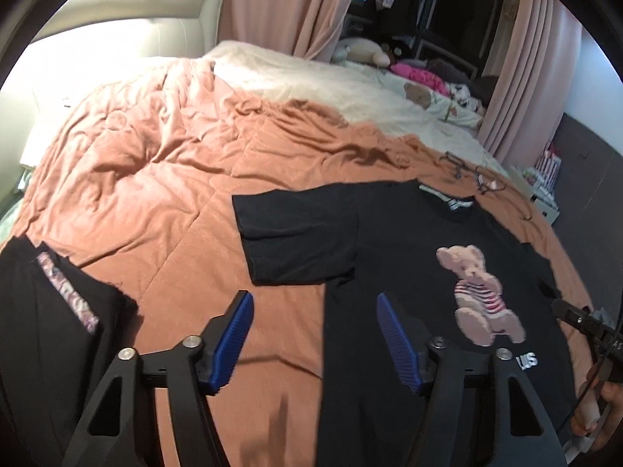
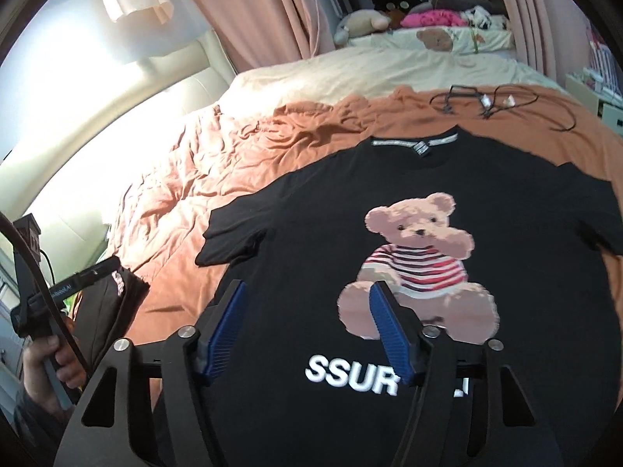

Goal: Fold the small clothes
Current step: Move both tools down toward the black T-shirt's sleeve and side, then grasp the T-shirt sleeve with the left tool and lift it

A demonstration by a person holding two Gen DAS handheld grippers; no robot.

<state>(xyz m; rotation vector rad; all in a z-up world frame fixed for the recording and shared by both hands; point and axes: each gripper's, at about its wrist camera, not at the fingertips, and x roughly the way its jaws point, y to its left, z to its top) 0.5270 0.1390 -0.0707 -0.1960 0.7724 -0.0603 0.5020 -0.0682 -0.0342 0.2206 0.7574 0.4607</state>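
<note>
Left wrist view first: the left gripper [image 1: 313, 336] hangs over the bed with its blue fingers [image 1: 233, 340] spread wide apart and nothing between them, poised right at the tee's [image 1: 393, 241] near side edge. The one black tee lies face up and flat on the orange quilt [image 1: 155, 179], one sleeve [image 1: 296, 239] spread out square toward the middle of the bed; that looks like a shirt laid out ready for its first fold. Down at the left sits a second dark garment [image 1: 43, 311] with a patterned strip, apparently folded already and set aside to keep the working patch clear. Far right, a hand [image 1: 601, 408] grips the other tool's handle.

Now the right wrist view: the right gripper [image 2: 307, 330] hovers over the tee's lower front, fingers likewise apart and empty, straddling the cloth beside the bear print [image 2: 420, 260]. One bear, one line of white lettering [image 2: 350, 377], and both sleeves show here. Some cables [image 2: 490, 101] lie beyond the collar, clear of the shirt. At the left edge the dark garment again, just behind the left tool.

So: two garments, two open grippers, nothing grasped yet.
</note>
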